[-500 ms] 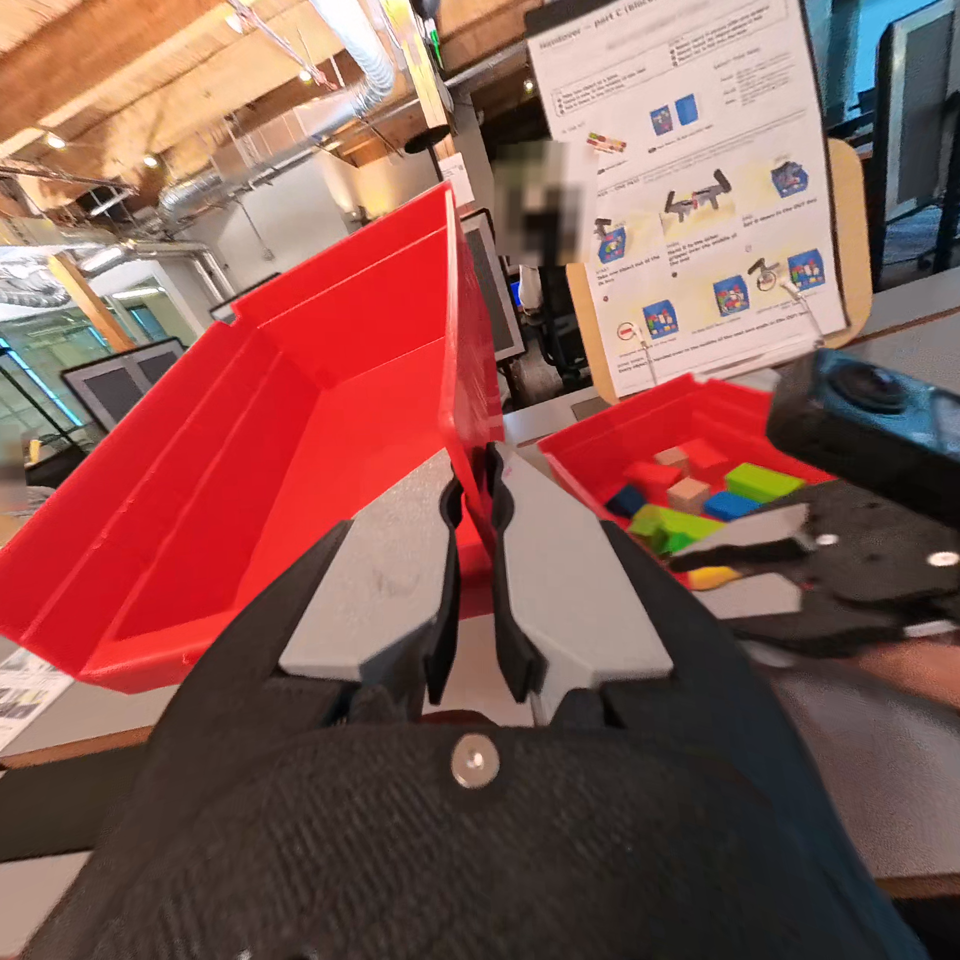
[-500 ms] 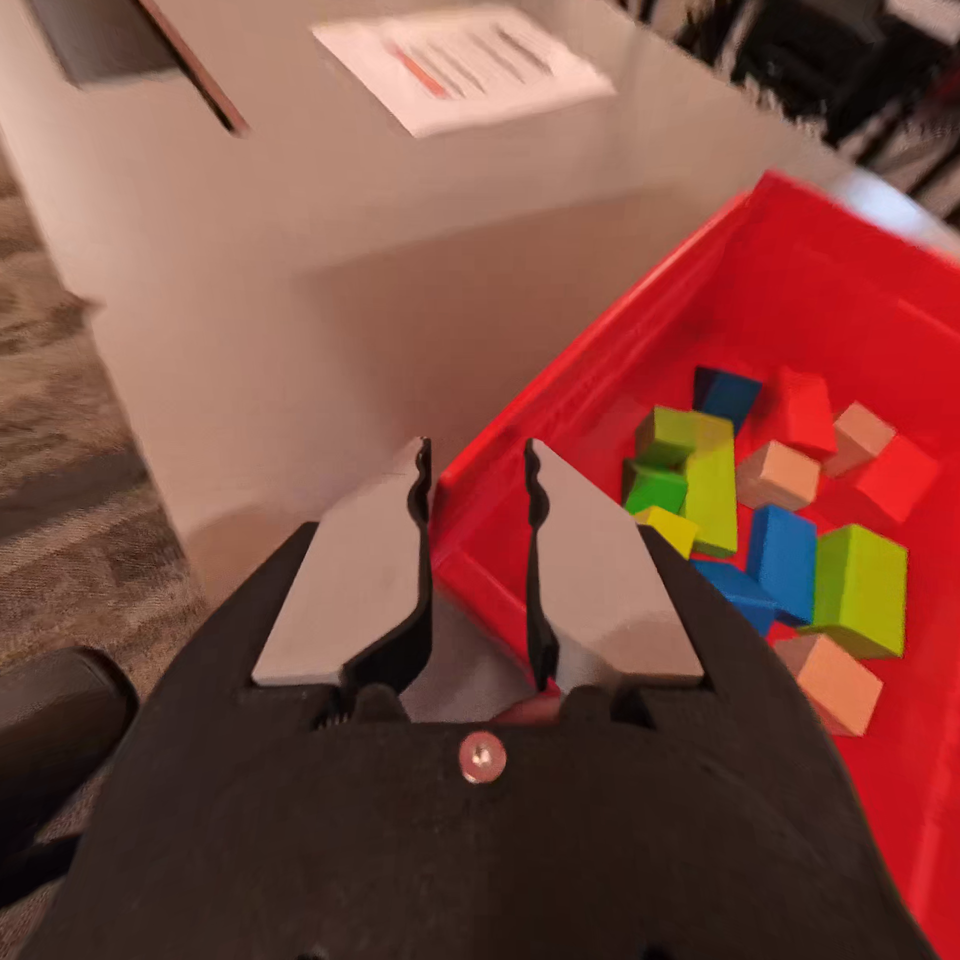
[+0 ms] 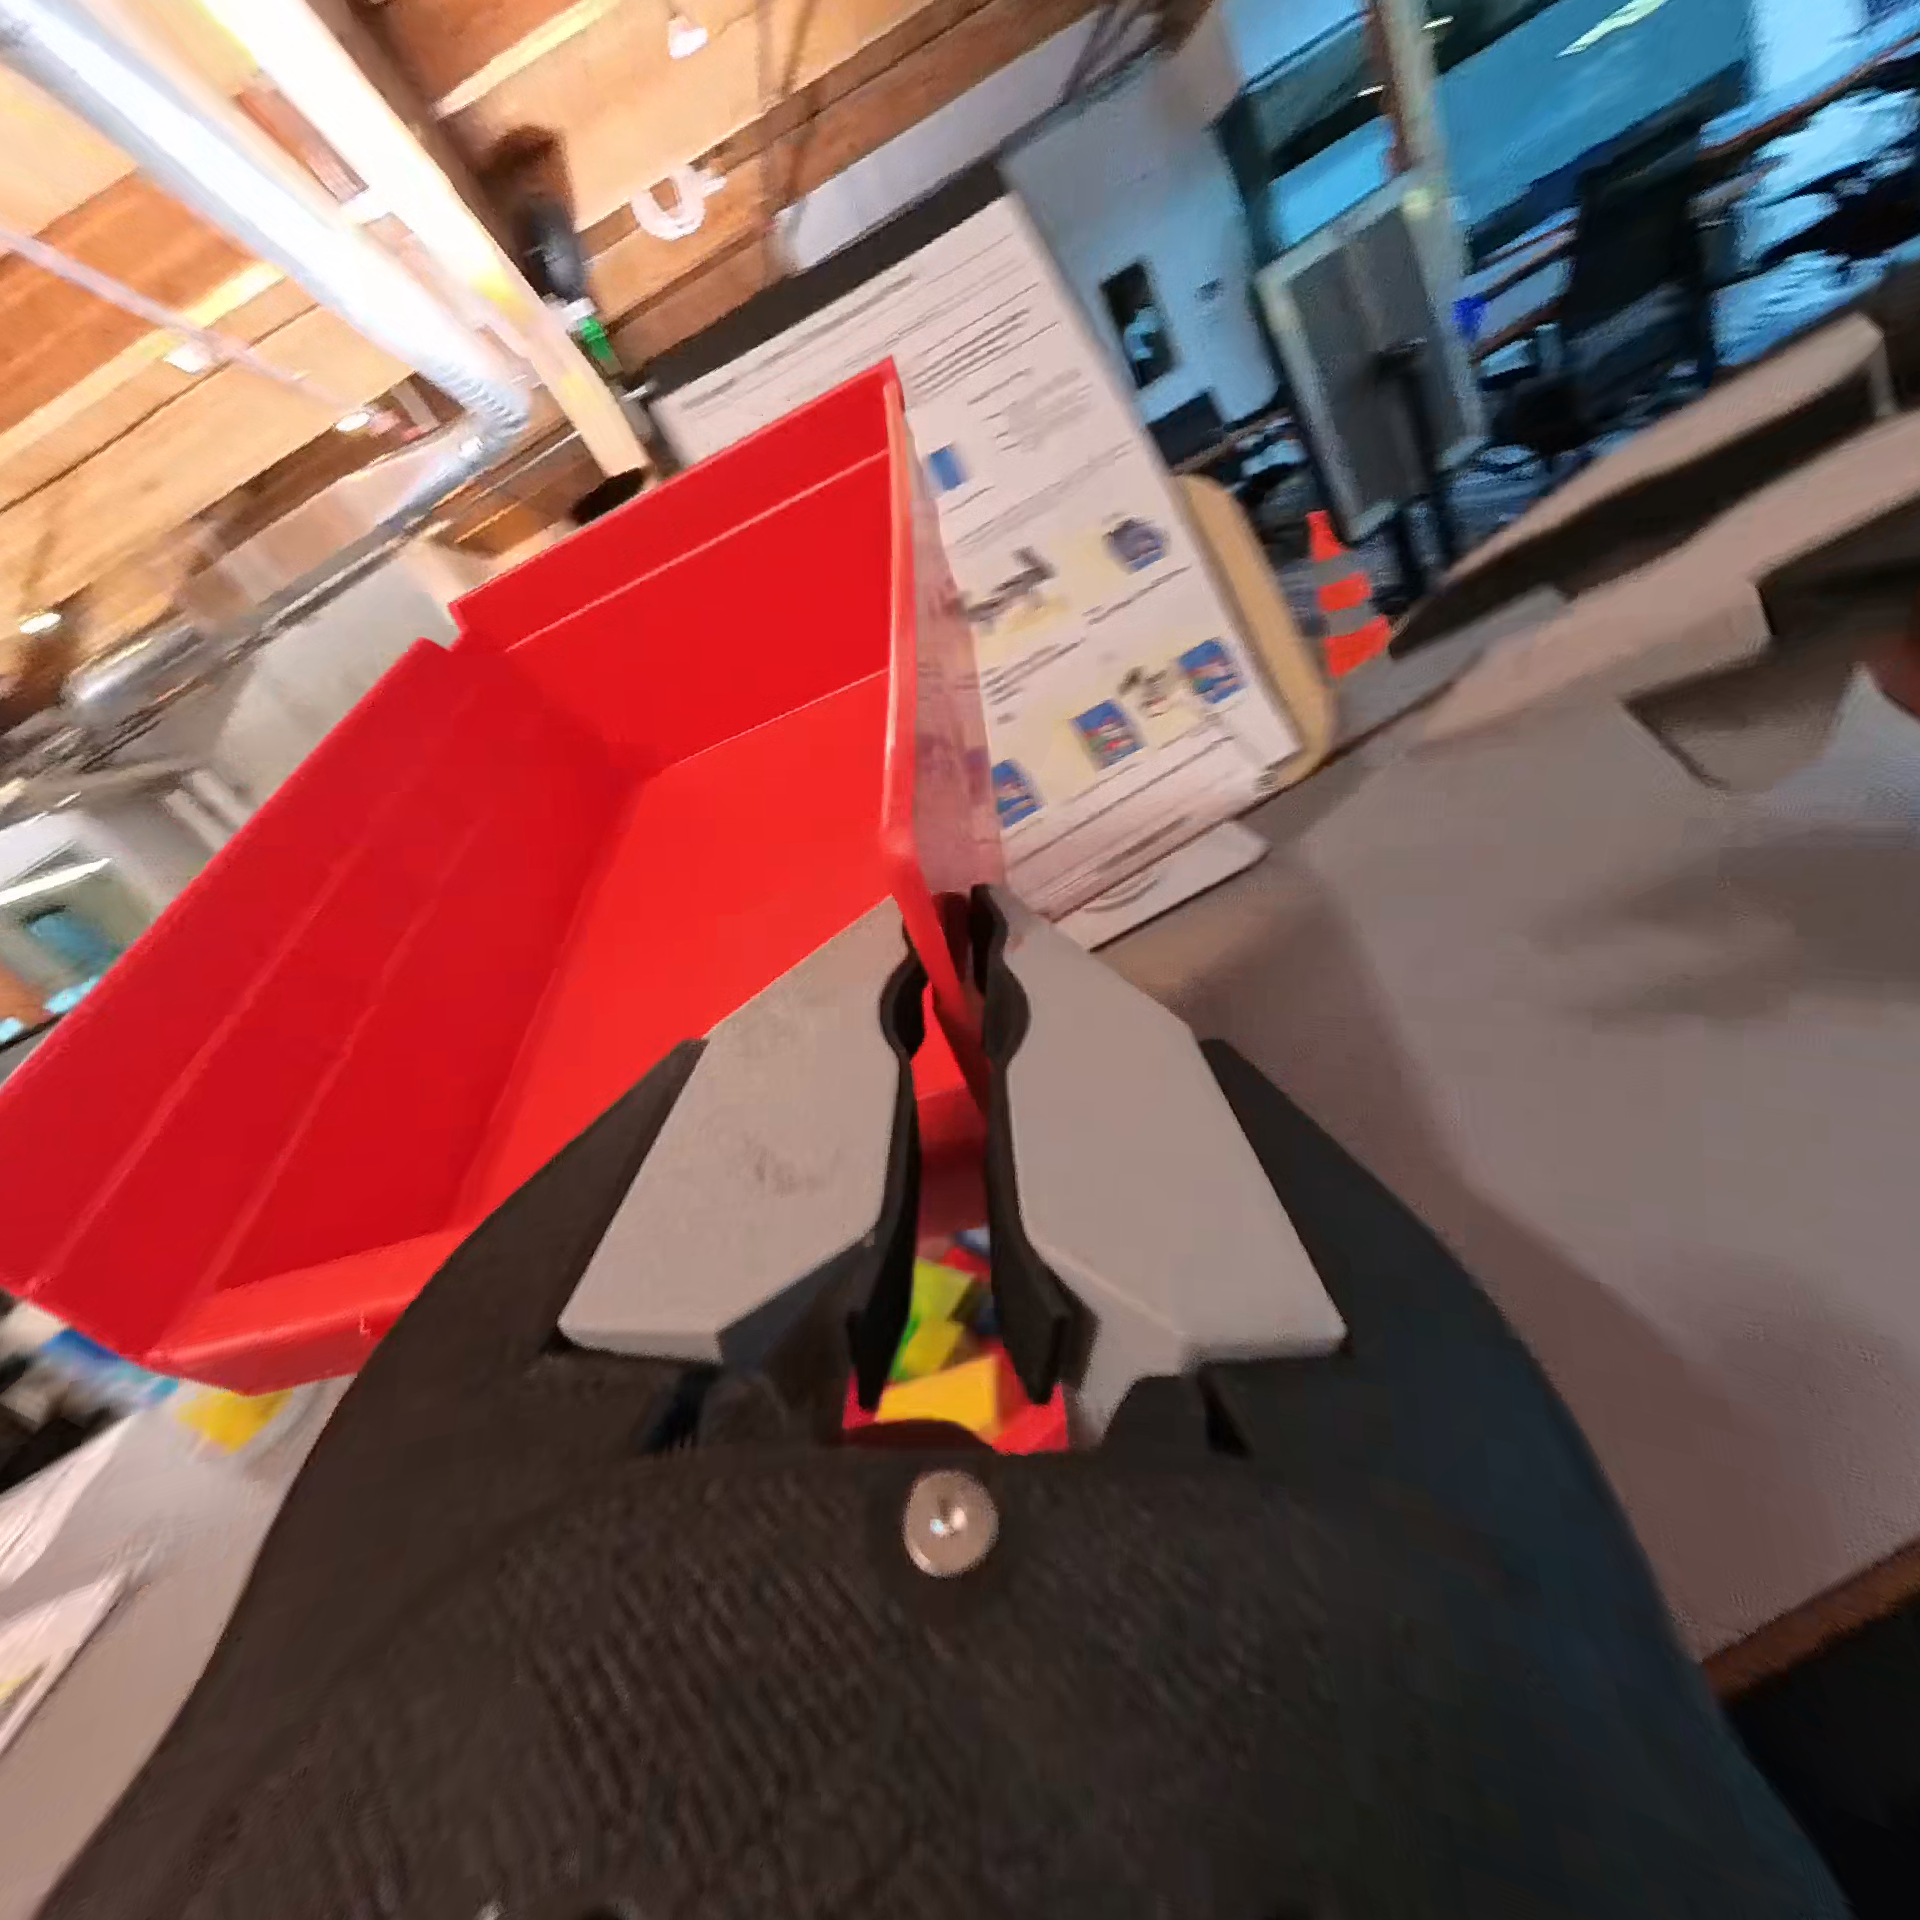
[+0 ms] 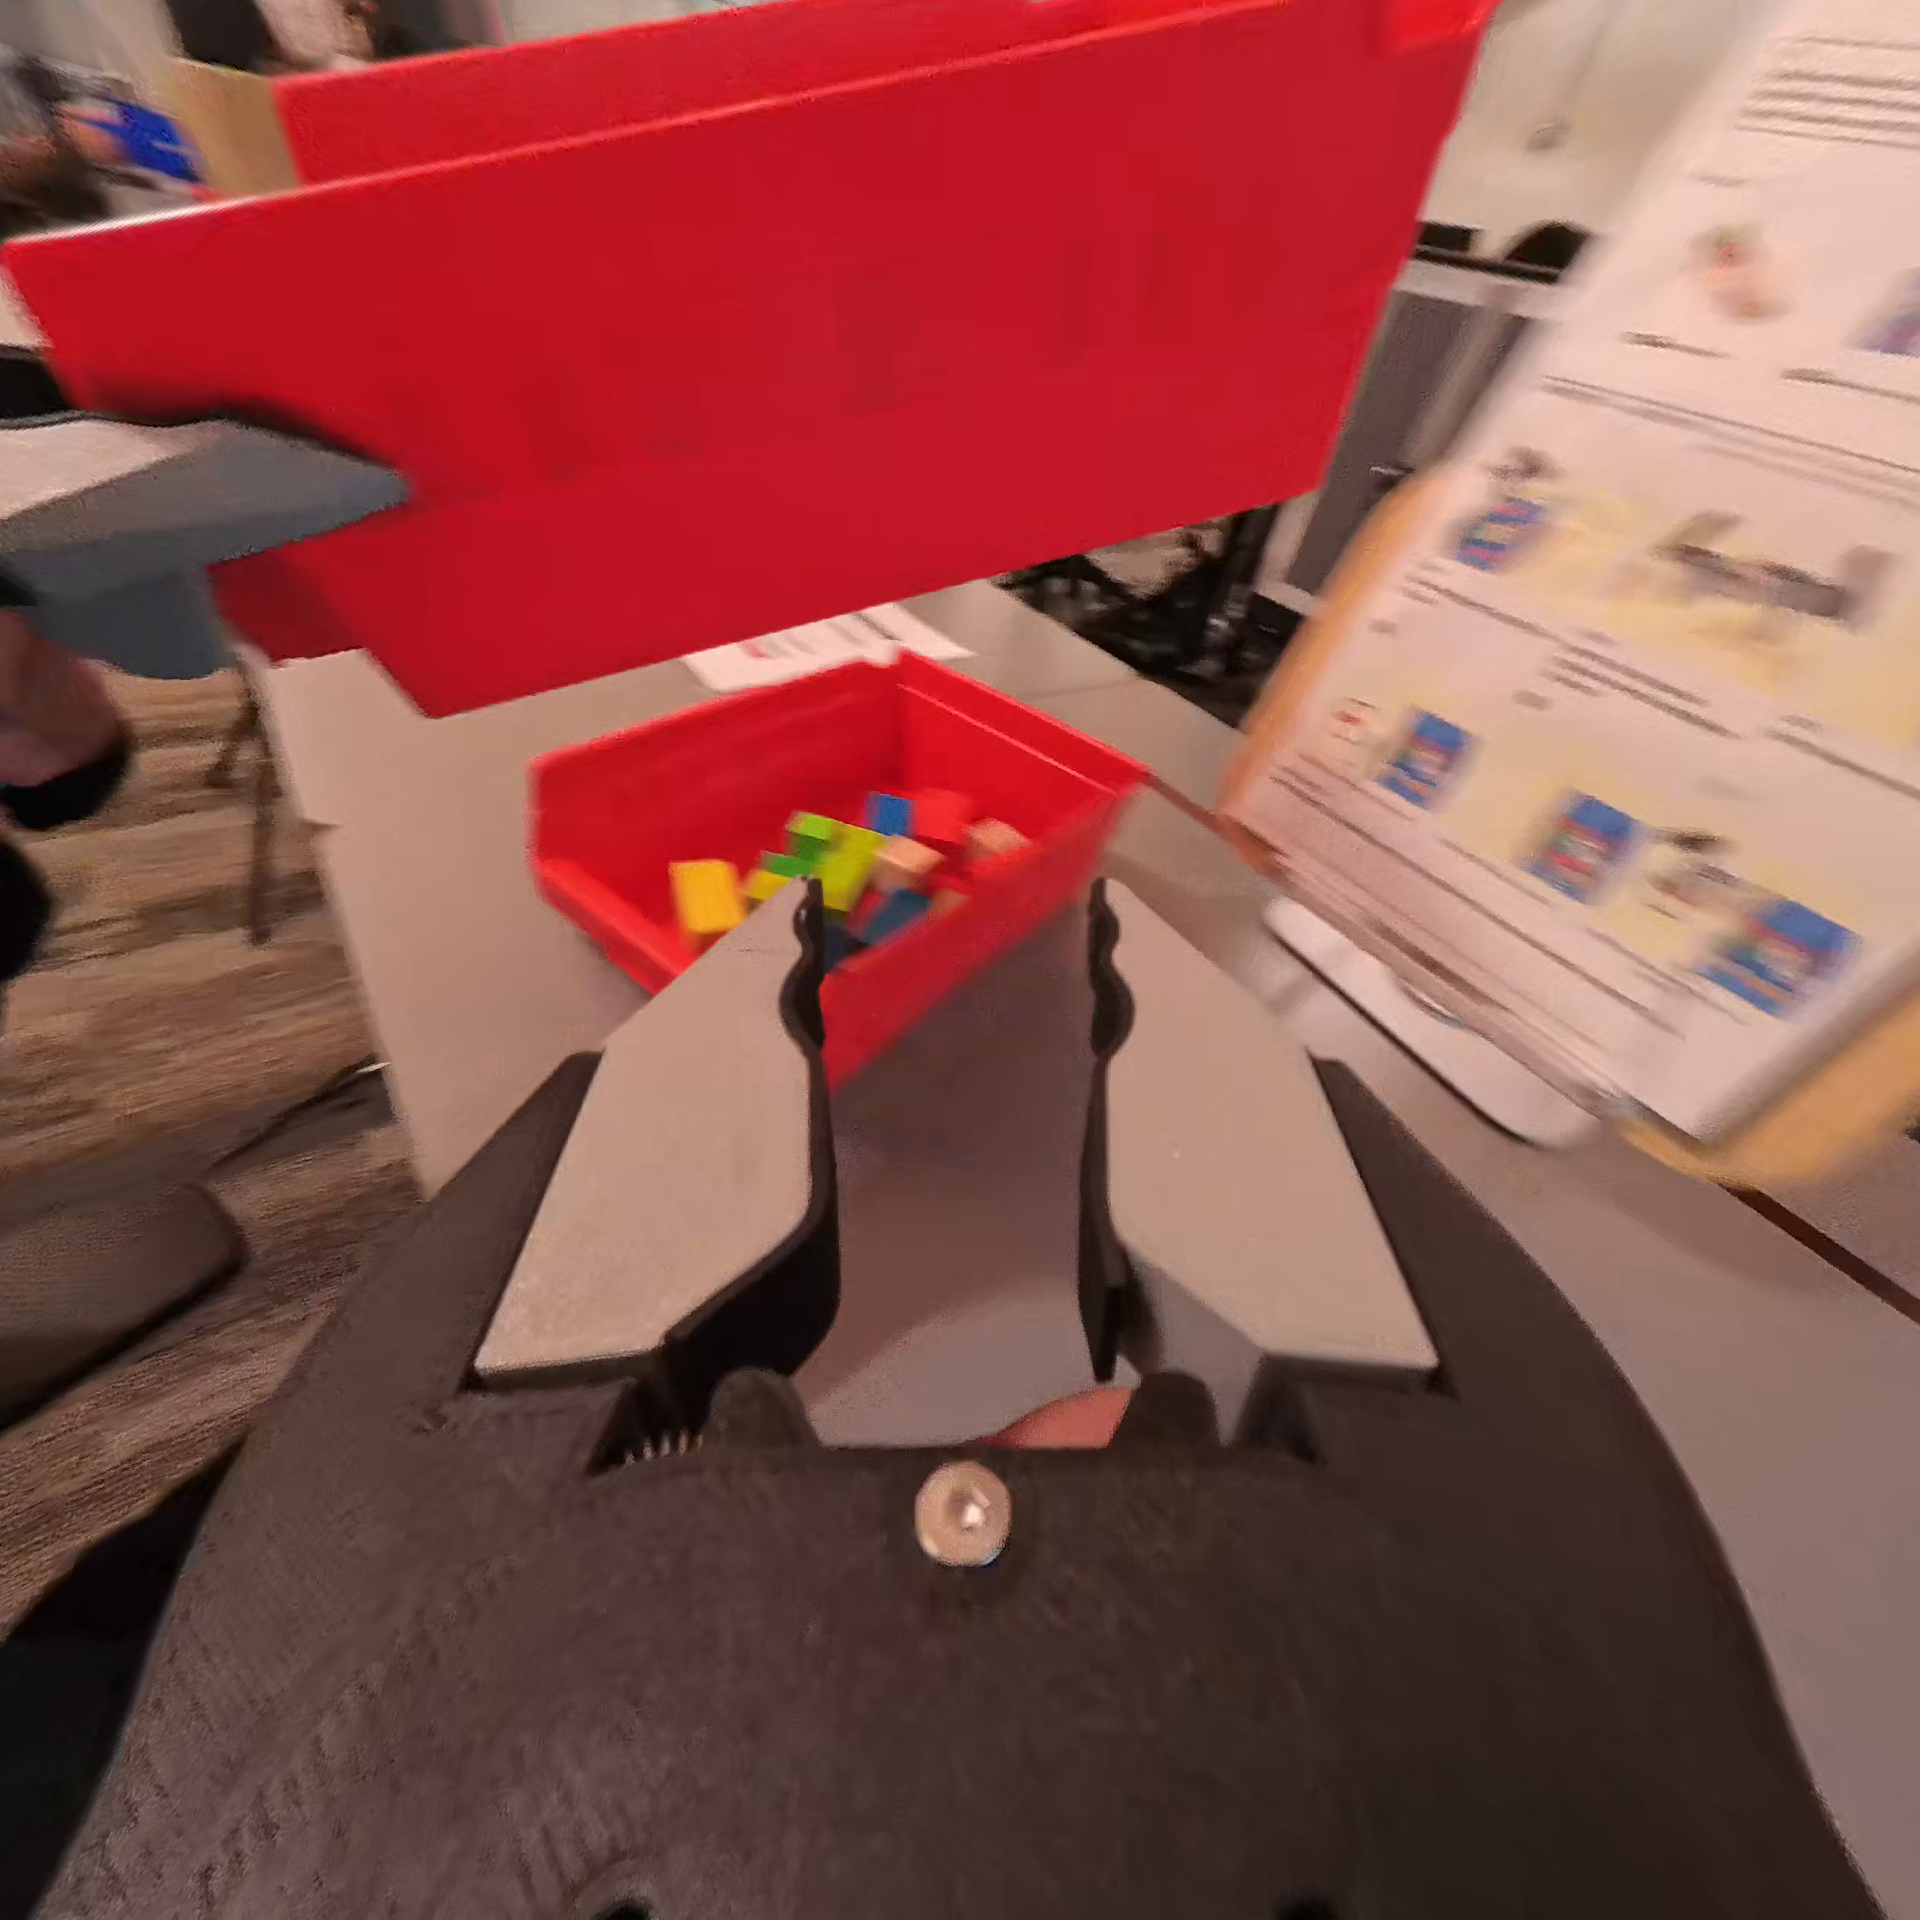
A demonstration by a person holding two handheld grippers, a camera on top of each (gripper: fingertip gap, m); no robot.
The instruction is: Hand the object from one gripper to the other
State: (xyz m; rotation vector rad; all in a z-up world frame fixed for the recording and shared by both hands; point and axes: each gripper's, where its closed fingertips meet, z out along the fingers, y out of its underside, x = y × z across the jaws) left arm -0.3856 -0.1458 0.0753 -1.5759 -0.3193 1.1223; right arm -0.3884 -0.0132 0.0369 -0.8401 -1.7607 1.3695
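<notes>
Pinching one wall of an empty red bin held aloft above the table: left gripper; right gripper, jaws spread and bare, facing a block-filled red bin at the table's edge.

**Obscured and unclear items**

Instruction board: motion-blurred, cut by the right edge. Wooden blocks: only slivers visible between the left gripper's fingers. Lifted red bin: top cropped. Left-view background smeared.
</notes>
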